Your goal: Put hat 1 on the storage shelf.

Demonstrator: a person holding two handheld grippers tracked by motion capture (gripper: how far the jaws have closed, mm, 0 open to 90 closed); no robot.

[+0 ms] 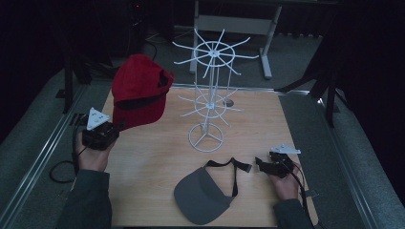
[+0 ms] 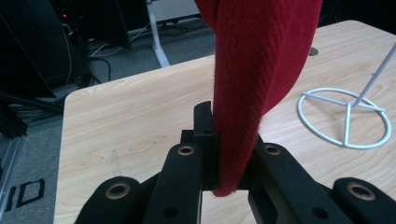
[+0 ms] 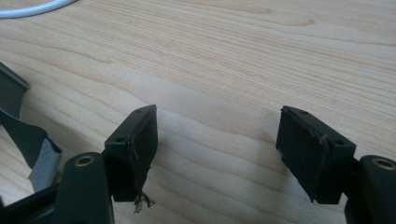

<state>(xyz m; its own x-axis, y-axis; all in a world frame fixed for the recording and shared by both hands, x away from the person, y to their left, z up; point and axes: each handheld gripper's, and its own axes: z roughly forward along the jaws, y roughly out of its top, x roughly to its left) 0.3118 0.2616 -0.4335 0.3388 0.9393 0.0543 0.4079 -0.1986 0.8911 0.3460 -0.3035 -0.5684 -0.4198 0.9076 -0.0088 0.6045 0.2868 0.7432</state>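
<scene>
High view looks down; gripper views sit close — all share the table [image 1: 157, 157].

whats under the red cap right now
The red cap is lifted, its brim pinched in the left tongs. Beneath it lies bare wooden table. The strip of table directly behind the hanging fabric is hidden in the left gripper view.

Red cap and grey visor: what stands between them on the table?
Bare wood. In the high view the white wire rack stands right of the line from red cap to grey visor.
</scene>
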